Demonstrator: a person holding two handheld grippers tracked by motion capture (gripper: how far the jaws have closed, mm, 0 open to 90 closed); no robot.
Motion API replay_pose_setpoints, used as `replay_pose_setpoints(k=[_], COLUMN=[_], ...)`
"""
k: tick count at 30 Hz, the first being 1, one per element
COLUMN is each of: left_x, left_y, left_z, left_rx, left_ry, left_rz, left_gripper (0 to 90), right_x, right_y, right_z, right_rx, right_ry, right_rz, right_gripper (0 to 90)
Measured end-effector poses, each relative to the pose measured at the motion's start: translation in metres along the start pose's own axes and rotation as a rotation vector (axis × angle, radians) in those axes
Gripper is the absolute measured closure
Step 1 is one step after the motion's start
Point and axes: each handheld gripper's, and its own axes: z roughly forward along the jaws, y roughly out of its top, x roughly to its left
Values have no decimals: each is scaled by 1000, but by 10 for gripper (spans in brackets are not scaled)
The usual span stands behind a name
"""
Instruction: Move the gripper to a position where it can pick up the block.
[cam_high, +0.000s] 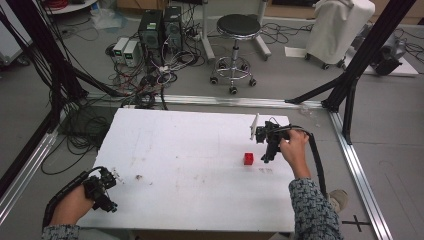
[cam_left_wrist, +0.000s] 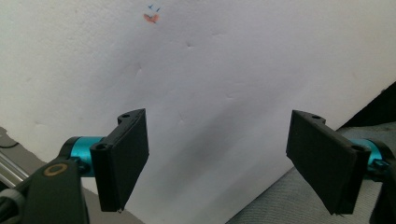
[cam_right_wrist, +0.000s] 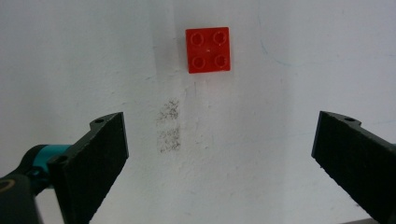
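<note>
Right gripper poised by a red toy brick on the white worktop

In the high view the red four-stud brick (cam_high: 248, 158) sits right of the frame's centre on the worktop (cam_high: 190, 165), with the right gripper (cam_high: 268, 150) just beside it, jaws spread wide and holding nothing. In the right gripper view the brick (cam_right_wrist: 208, 50) lies at upper centre, beyond both jaws, above a grey smudge (cam_right_wrist: 169, 126). The left gripper (cam_high: 107, 192) rests at lower left, its jaws also wide apart and empty.
</note>
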Motion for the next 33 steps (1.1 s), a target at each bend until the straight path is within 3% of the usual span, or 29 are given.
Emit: replay_pose_setpoints(k=[22,33], left_x=[0,0], left_y=[0,-1], left_z=[1,0], left_rx=[0,-2], left_ry=[2,1], left_rz=[-2,-4], left_gripper=[214,213], right_x=[-3,-5], right_y=[23,32], right_z=[40,51], right_rx=[18,40], right_ry=[51,50], right_rz=[-45,-48], right_gripper=[29,29])
